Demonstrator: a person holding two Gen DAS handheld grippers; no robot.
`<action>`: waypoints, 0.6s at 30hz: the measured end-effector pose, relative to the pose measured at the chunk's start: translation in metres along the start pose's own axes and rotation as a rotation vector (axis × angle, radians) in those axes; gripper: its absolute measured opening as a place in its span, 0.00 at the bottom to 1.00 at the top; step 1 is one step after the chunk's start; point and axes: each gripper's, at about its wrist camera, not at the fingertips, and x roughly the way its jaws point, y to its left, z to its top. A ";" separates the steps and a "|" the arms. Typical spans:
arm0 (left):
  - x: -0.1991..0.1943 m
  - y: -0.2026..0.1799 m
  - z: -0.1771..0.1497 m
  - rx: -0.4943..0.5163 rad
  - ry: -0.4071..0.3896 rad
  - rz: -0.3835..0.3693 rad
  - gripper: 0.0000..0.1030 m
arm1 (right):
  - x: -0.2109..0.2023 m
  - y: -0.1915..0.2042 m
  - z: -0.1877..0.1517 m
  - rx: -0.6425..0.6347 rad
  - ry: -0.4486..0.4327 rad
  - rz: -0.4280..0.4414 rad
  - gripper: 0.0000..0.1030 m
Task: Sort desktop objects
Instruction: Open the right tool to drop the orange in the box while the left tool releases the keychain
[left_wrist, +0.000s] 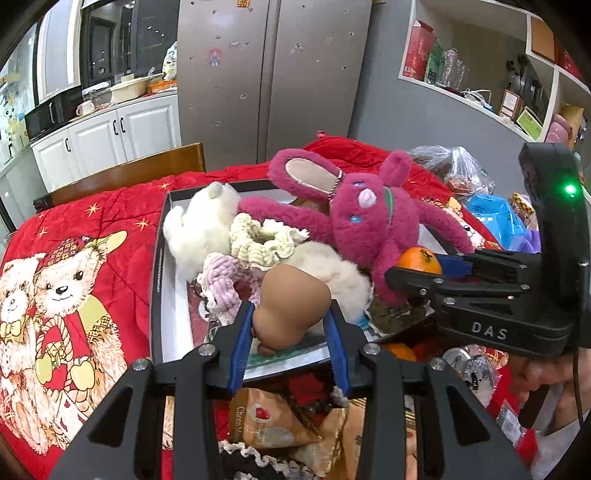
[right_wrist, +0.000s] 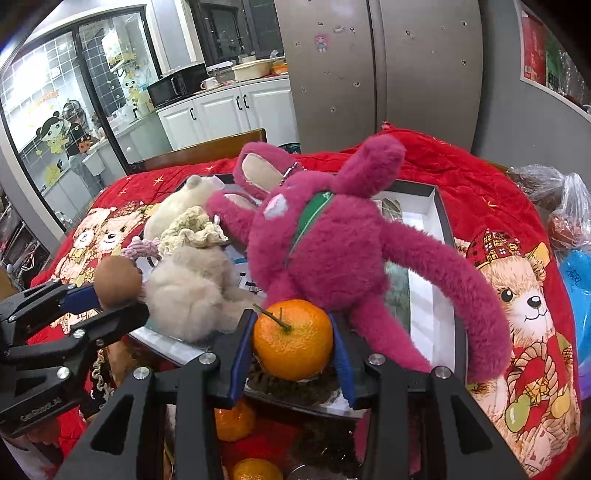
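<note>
The left gripper (left_wrist: 291, 332) clamped a brown ball (left_wrist: 291, 306); the right gripper (right_wrist: 293, 339) clamped a tangerine (right_wrist: 293, 339), both above the box's (right_wrist: 445, 221) six-o'clock rim. The magenta rabbit (right_wrist: 332, 258), crowding at twelve, might knock either loose.

The box (left_wrist: 162, 258) has most of its floor buried under plush toys. The snack bag (left_wrist: 273, 421) at six o'clock is half hidden behind the left gripper (left_wrist: 291, 332), its print barely legible. A person's hand (left_wrist: 535, 376) (four o'clock) is mostly covered by the right gripper's body.
</note>
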 end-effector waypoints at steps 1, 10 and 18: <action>0.001 0.000 -0.001 0.003 0.001 0.001 0.37 | 0.000 0.001 0.000 -0.006 0.001 -0.002 0.39; 0.009 -0.002 -0.003 0.019 0.005 0.013 0.37 | -0.001 0.011 0.000 -0.029 -0.018 -0.005 0.39; 0.016 0.002 -0.004 0.015 0.020 0.016 0.37 | 0.000 0.010 -0.001 -0.024 -0.013 -0.004 0.39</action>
